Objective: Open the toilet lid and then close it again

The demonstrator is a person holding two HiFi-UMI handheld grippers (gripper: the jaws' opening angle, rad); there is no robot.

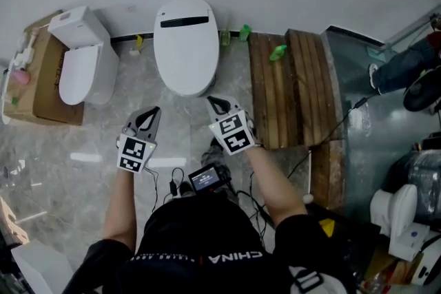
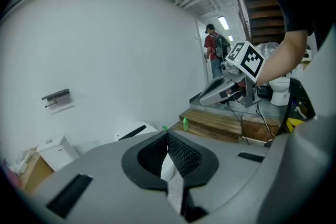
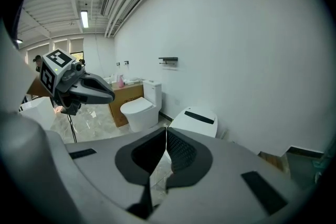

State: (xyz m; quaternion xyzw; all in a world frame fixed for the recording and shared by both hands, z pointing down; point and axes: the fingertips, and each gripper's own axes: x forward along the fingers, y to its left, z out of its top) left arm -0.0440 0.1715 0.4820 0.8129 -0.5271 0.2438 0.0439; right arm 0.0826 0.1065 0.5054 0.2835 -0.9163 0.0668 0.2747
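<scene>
A white tankless toilet (image 1: 185, 45) stands against the wall with its lid down; a black strip runs across the lid's back. It also shows in the left gripper view (image 2: 135, 131) and the right gripper view (image 3: 195, 120). My left gripper (image 1: 153, 111) is shut and empty, short of the bowl's front left. My right gripper (image 1: 211, 101) is shut and empty too, close to the bowl's front edge, not touching it. Each gripper appears in the other's view: the right gripper (image 2: 202, 99) and the left gripper (image 3: 107, 95).
A second white toilet with a tank (image 1: 84, 57) stands to the left beside a cardboard box (image 1: 43, 72). A wooden pallet (image 1: 289, 82) lies to the right with green bottles (image 1: 278, 51) along the wall. Cables and a small device (image 1: 207, 179) lie on the marble floor.
</scene>
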